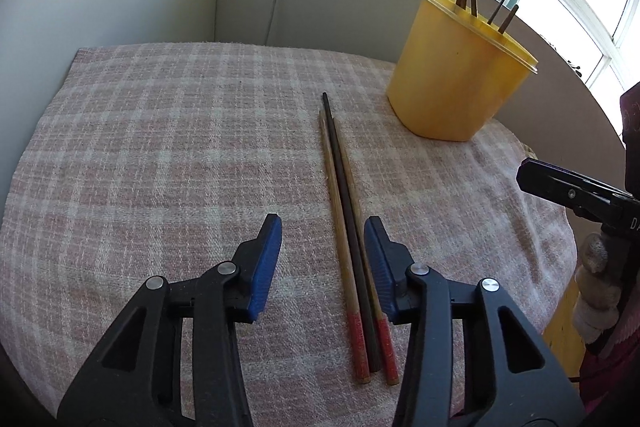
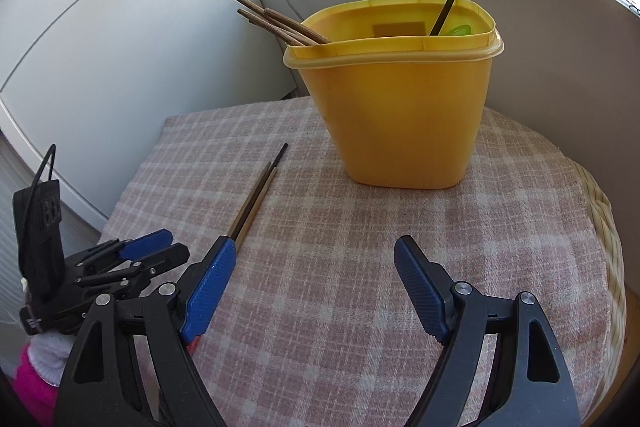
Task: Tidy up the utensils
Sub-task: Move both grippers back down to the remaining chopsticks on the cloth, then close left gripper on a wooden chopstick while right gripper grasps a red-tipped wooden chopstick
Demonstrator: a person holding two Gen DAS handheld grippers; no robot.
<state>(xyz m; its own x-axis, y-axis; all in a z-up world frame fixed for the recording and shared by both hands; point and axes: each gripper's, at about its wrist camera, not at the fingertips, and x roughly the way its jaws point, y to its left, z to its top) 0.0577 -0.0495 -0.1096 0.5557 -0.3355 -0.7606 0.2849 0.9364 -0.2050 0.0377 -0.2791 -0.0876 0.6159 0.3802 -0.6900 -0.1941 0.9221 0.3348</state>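
Three chopsticks (image 1: 347, 239) lie side by side on the checked cloth (image 1: 160, 147) covering the bench, one dark stick between two pale ones with red ends, their tips pointing toward the yellow holder (image 1: 456, 83). That holder stands upright on the cloth just beyond and to the right of the tips, with several more chopsticks standing in it. The left tool (image 1: 323, 247) sits low over the red-ended part of the three, partly closed, its blue pads (image 1: 266, 259) either side of them but not pressing. The right tool (image 2: 316, 283) hovers in front of the holder, spread wide and holding nothing.
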